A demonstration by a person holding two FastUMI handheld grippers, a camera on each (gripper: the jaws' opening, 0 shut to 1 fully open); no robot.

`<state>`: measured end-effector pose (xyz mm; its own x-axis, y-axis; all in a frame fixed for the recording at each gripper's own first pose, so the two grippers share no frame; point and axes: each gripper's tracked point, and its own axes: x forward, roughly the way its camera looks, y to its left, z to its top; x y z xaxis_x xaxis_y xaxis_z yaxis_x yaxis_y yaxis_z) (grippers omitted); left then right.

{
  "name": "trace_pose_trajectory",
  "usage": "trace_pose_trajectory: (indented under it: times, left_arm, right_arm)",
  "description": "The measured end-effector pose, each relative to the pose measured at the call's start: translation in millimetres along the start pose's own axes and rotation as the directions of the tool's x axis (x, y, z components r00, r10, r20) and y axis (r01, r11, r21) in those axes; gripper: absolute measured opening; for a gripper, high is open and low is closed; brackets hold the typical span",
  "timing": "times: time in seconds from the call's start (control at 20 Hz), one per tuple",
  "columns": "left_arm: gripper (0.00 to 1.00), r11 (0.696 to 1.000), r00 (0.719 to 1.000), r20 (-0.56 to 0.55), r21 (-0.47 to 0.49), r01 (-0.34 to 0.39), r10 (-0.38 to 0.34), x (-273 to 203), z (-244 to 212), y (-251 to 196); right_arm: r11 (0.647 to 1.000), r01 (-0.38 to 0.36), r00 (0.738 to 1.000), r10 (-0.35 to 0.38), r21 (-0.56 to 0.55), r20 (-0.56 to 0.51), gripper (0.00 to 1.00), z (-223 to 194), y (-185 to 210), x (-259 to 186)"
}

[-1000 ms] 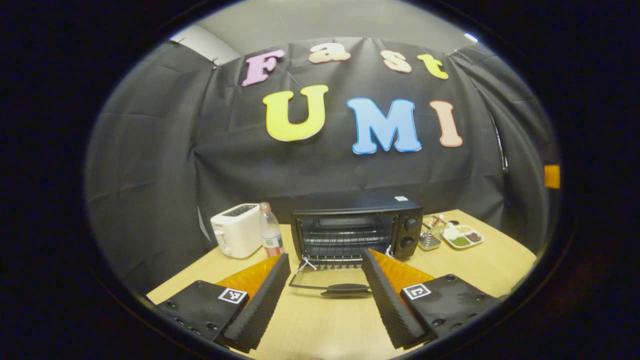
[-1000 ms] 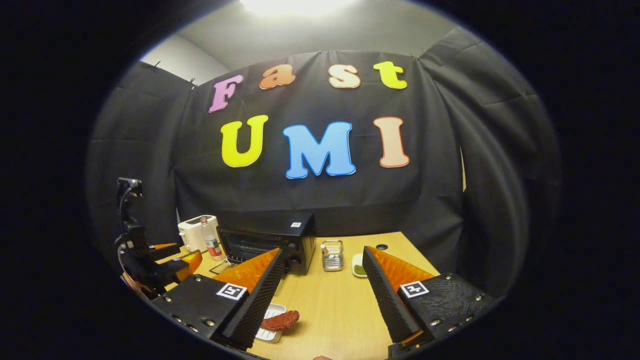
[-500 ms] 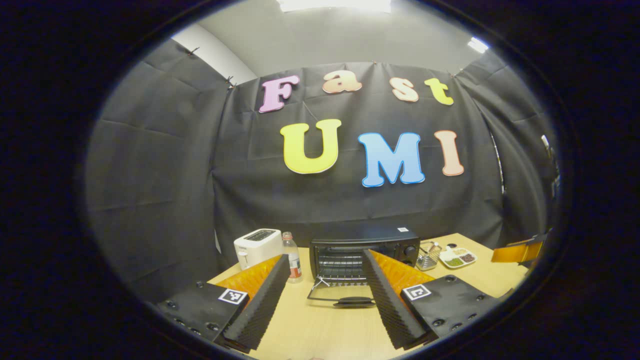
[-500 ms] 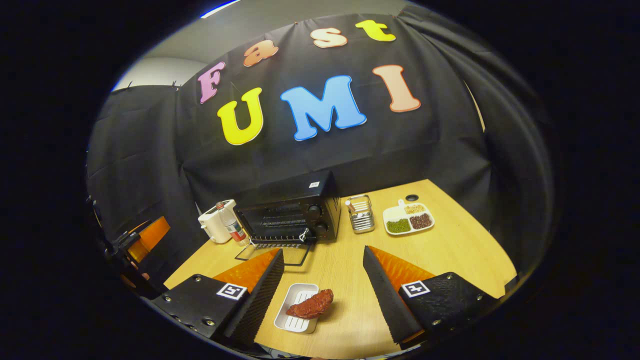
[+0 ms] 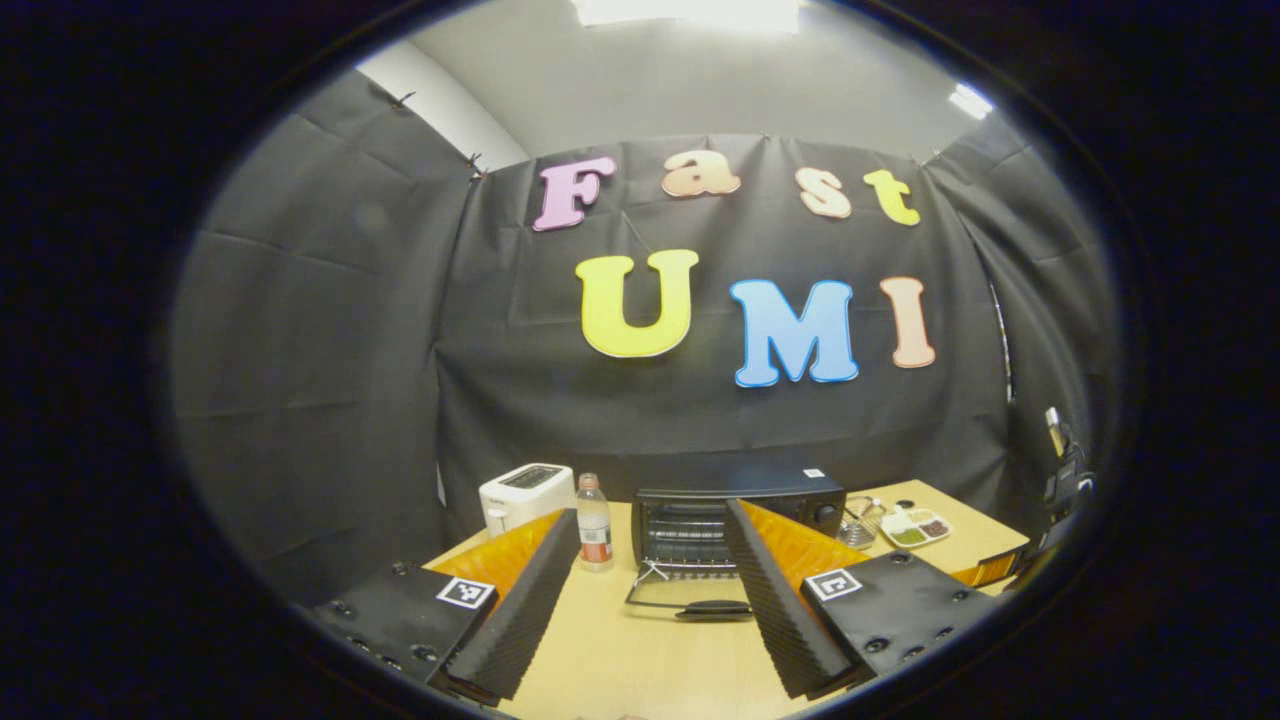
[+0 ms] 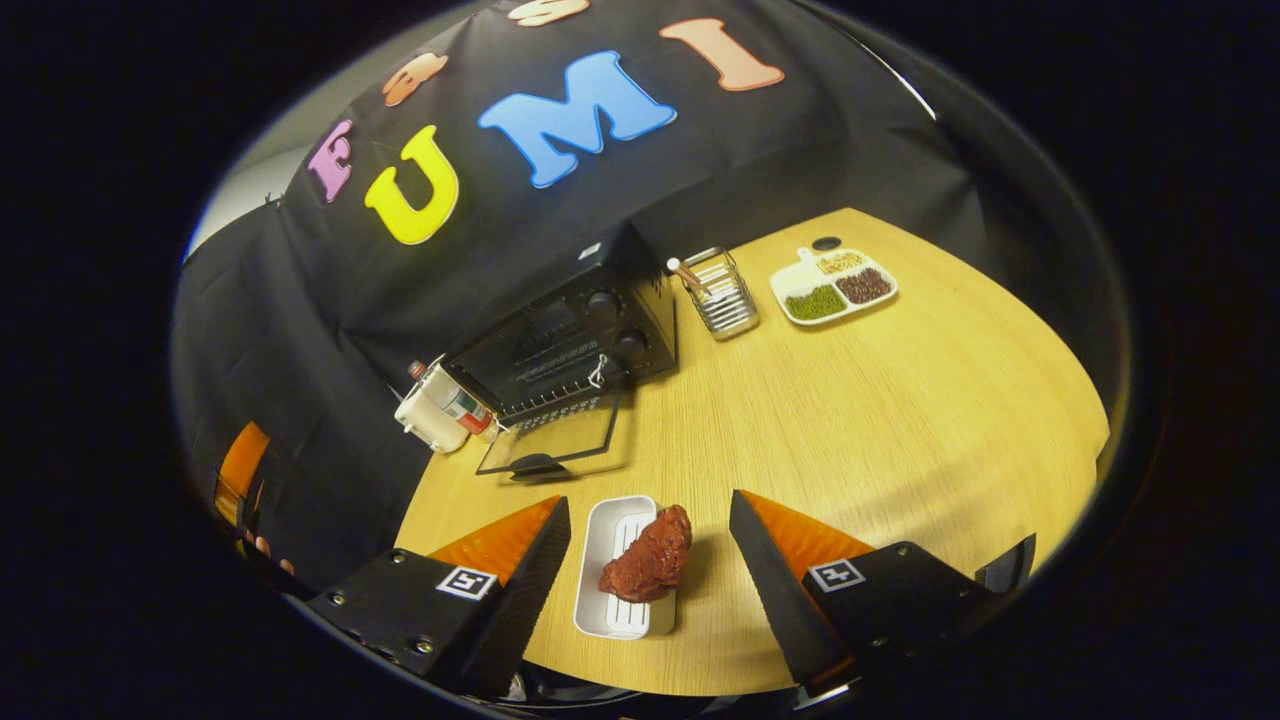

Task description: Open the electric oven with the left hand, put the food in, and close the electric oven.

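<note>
The black electric oven (image 5: pixel 740 500) stands at the back of the table with its glass door (image 5: pixel 690 598) dropped flat. My left gripper (image 5: pixel 652 507) is open, empty, and held back from the door. The oven (image 6: pixel 570 330) and its lowered door (image 6: pixel 548 440) also show in the right gripper view. A reddish-brown piece of meat (image 6: pixel 648 553) lies on a small white tray (image 6: pixel 610 600) near the table's front edge. My right gripper (image 6: pixel 648 498) hangs open above them, one finger on each side, touching neither.
A white toaster (image 5: pixel 527 495) and a drink bottle (image 5: pixel 594 535) stand left of the oven. A wire basket (image 6: pixel 722 293) and a divided snack plate (image 6: pixel 833 287) sit to its right. Bare wooden table (image 6: pixel 900 420) spreads right of the tray.
My left gripper has drawn back from the open oven door. My right gripper has tipped down and come over the tray with the meat.
</note>
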<state>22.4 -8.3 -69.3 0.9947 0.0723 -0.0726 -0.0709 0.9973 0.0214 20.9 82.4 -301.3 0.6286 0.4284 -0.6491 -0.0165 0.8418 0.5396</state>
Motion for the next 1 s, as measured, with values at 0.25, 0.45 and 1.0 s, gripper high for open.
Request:
trace_pose_trajectory:
  times: [0.25,0.45,1.0]
  left_arm:
    - [1.0,1.0,0.999,-0.021,-0.007,-0.028,0.028,-3.0,-7.4,14.9]
    - [1.0,0.999,0.999,-0.017,-0.017,-0.037,0.037,-2.5,-9.6,20.7]
    - [1.0,0.998,0.998,-0.056,-0.042,-0.042,0.04,4.2,-31.3,21.8]
  right_arm:
    - [0.988,-0.024,0.995,0.038,0.155,-0.091,0.98,-24.9,-6.5,24.6]
    - [0.951,-0.067,0.985,0.111,0.303,-0.133,0.96,-43.2,-2.2,30.2]
    - [0.925,-0.057,0.974,0.133,0.375,-0.181,0.4,-57.1,-2.9,51.8]
